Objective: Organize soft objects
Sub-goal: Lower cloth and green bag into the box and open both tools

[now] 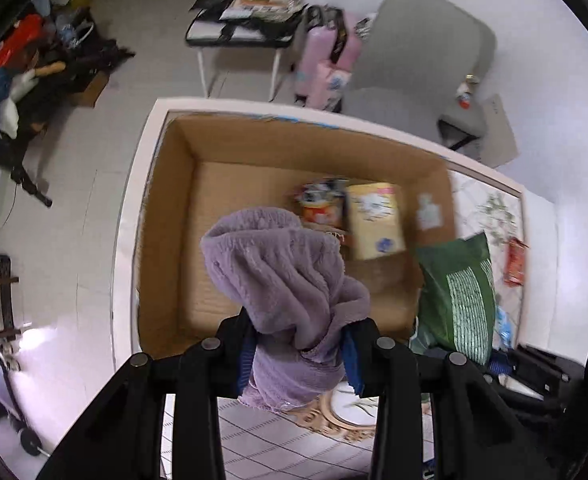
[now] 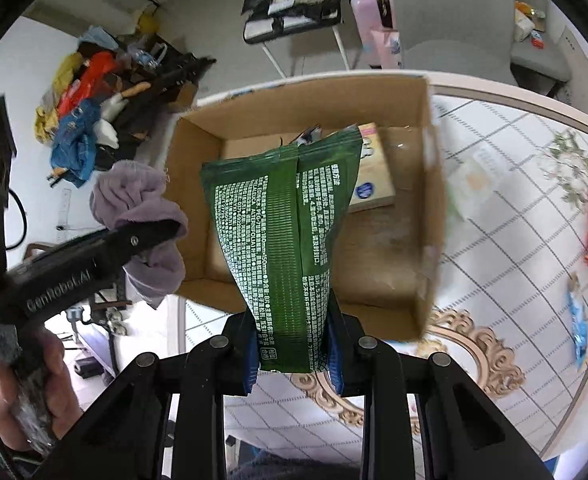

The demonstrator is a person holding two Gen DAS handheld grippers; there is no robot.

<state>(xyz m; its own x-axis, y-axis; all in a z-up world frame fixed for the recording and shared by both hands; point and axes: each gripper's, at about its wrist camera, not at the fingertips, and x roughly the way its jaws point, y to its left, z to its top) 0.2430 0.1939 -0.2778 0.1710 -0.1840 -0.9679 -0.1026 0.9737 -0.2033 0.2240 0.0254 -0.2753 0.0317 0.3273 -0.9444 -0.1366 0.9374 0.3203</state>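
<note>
Only right view shows left tool (image 2: pixel 162 226) clamping purple towel (image 2: pixel 134 196); right tool (image 2: pixel 292 354) clamps green pack (image 2: pixel 282 216).

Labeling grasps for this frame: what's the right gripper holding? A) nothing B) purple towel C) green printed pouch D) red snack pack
C: in the right wrist view the right gripper has its fingers clamped on the bottom of the green pouch; the purple towel sits in the left gripper.
</note>
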